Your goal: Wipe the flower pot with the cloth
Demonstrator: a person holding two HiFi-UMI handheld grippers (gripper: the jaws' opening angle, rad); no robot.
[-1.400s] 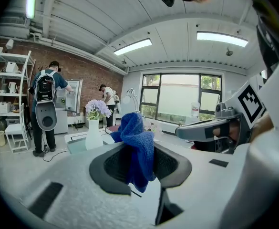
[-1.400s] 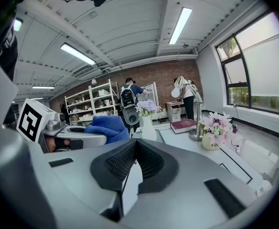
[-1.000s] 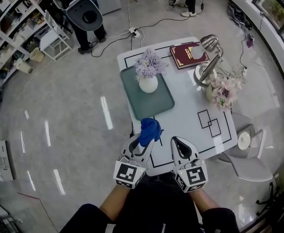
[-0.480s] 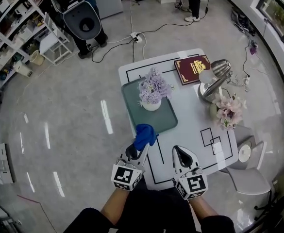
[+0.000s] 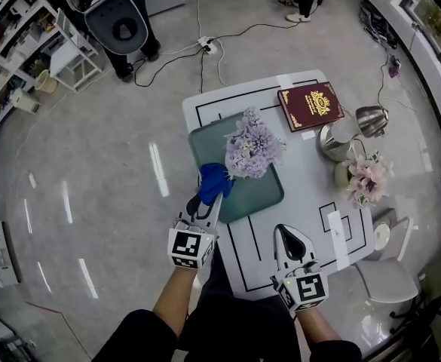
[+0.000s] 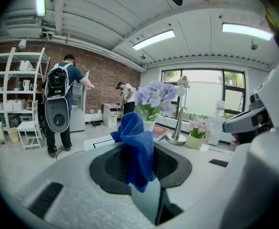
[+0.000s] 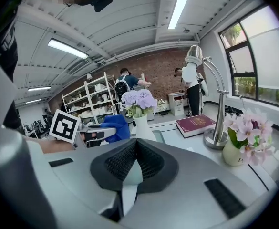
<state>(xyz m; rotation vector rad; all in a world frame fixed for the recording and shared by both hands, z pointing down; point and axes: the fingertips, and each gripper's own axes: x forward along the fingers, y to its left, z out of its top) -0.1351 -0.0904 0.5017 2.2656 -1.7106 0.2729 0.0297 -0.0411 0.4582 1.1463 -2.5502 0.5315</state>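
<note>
A white flower pot (image 7: 142,126) with purple flowers (image 5: 254,146) stands on a green tray (image 5: 243,194); in the head view the blooms hide the pot. My left gripper (image 5: 207,197) is shut on a blue cloth (image 5: 214,179), held just left of the flowers over the tray's left edge. In the left gripper view the cloth (image 6: 136,148) hangs between the jaws, with the flowers (image 6: 153,96) close behind it. My right gripper (image 5: 290,237) hovers over the table's near part, shut with nothing in it. The right gripper view shows the cloth (image 7: 114,128) near the pot.
On the white table (image 5: 310,202) lie a red book (image 5: 310,105), a silver desk lamp (image 5: 346,130) and a pot of pink flowers (image 5: 367,178) at the right. A chair (image 5: 382,274) stands at the table's right corner. People stand by shelves (image 5: 24,44) at the back.
My left gripper has carried the blue cloth forward, from the table's front edge up to the tray beside the flowers. The right gripper lags behind, still shut.
</note>
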